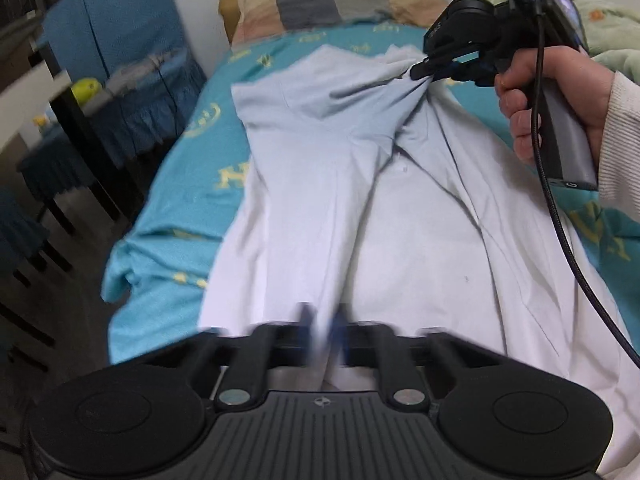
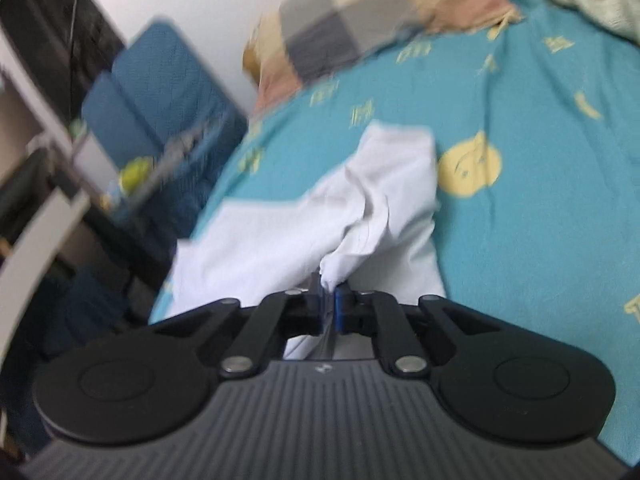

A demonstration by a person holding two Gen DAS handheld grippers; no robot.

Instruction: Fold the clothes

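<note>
The right gripper (image 2: 329, 300) is pinched shut on a bunched fold of a white shirt (image 2: 304, 224), cloth gathered into a peak between its blue pads. Ahead of it, the shirt lies spread over a turquoise bedsheet (image 2: 540, 240), with a checked pillow (image 2: 360, 28) beyond. The left gripper (image 1: 322, 330), blurred, is closed on the shirt's near edge (image 1: 340, 240). Gripping two separate points likely lets the person lift one side and carry it across for a fold.
</note>
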